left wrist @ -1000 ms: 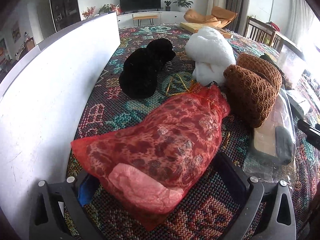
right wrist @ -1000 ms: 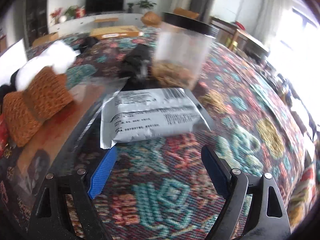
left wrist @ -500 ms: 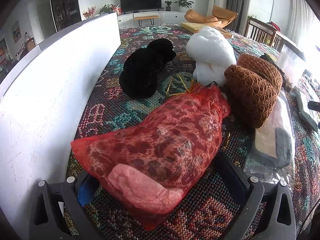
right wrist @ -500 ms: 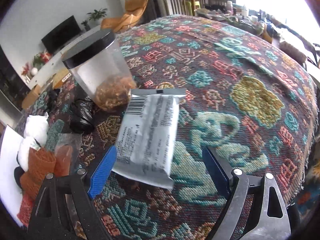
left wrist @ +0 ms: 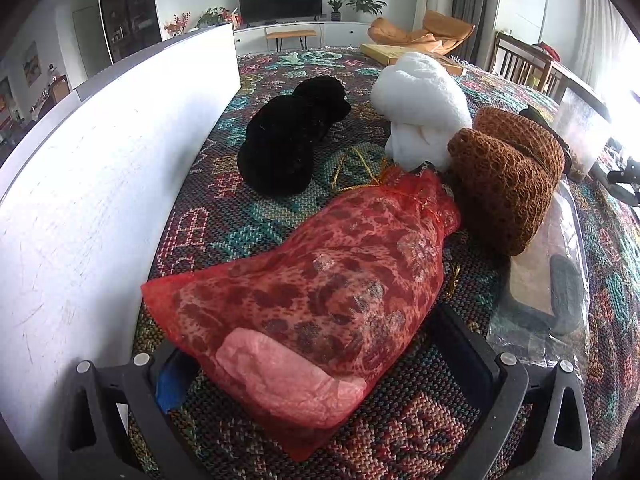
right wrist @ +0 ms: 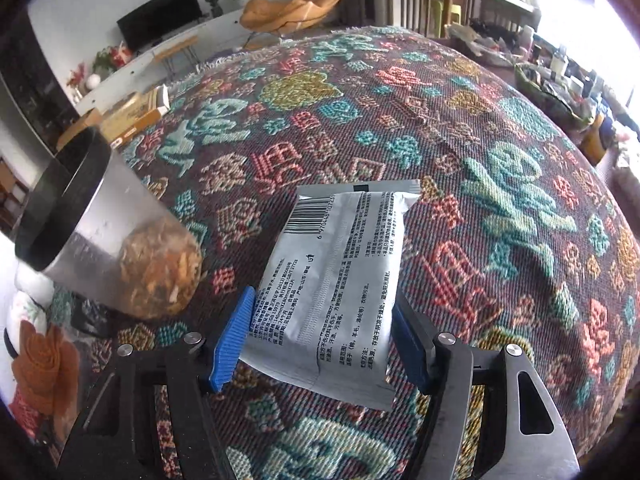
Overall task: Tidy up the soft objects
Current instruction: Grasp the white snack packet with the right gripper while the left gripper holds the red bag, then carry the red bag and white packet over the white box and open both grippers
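Right gripper: fingers closed in on the grey pouch, blue pad on one long edge, the other finger on the opposite edge. Looks gripped, pouch sticking forward over the cloth; can't tell whether its far end is clear of the surface. My read: the step is carrying the pouch to the soft pile. To do it well, keep the squeeze light, since the pack is limp and will buckle or slide out if pinched harder at the edges. Keep it level and swing wide of the jar just to its left; the jar looks easy to tip.

Left gripper: wide open, fingers either side of the near end of the red mesh bag, which lies on the cloth. No clear clamping; holding nothing as far as I can see.

Beyond the bag: brown knit touching it on the right, black plush and white plush further back. White board runs along the left.
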Demonstrator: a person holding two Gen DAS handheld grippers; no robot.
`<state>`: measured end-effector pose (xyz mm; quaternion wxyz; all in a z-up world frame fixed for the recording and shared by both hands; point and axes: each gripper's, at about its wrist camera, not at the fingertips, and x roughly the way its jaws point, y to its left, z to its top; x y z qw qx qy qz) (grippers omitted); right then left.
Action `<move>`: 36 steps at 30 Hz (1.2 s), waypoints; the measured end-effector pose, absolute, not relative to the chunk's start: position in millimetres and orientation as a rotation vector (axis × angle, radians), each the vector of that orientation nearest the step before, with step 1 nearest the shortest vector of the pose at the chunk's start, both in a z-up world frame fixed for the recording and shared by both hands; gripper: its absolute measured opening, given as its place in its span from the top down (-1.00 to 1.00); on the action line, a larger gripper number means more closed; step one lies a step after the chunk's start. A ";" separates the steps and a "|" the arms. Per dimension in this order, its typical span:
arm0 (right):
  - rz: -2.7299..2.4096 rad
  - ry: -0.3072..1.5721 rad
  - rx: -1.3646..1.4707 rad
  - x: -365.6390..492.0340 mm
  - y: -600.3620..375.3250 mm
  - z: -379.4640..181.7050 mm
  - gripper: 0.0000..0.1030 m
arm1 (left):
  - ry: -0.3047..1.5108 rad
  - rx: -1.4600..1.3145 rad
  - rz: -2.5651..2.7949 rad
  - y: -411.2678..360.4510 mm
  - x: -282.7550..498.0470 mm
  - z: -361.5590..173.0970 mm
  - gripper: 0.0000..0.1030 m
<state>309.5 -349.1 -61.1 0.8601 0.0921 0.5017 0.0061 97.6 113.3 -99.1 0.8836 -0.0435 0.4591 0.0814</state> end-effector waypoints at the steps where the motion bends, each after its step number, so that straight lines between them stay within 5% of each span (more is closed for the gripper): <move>1: -0.008 1.075 0.226 313.0 -354.3 -59.2 -0.45 | 0.977 -0.079 0.155 113.1 97.8 -98.1 -1.00; 5: -0.026 1.134 0.324 324.0 -359.6 -52.8 -0.53 | 1.048 -0.050 0.111 113.0 92.8 -90.7 -1.00; 9: -0.067 1.222 0.135 343.0 -337.1 -66.3 -0.58 | 1.048 -0.031 0.058 108.9 85.3 -80.4 -1.00; 12: -0.082 1.221 0.092 350.9 -332.9 -69.0 -0.24 | 1.068 -0.013 0.036 103.7 90.7 -82.3 -0.99; 15: -0.082 1.177 0.115 349.5 -334.6 -55.1 -0.12 | 1.089 -0.028 0.028 106.1 98.7 -87.4 -0.30; 16: -0.075 1.143 0.124 347.1 -335.3 -45.2 -0.12 | 1.084 -0.036 0.037 108.5 100.0 -84.3 0.34; 25: 0.072 0.911 0.114 310.9 -286.1 68.4 -0.11 | 0.986 -0.359 -0.068 145.0 87.5 -31.5 0.40; 36: 0.806 0.981 0.127 184.3 4.7 102.5 -0.12 | 0.870 -0.383 0.186 266.3 11.0 29.2 0.40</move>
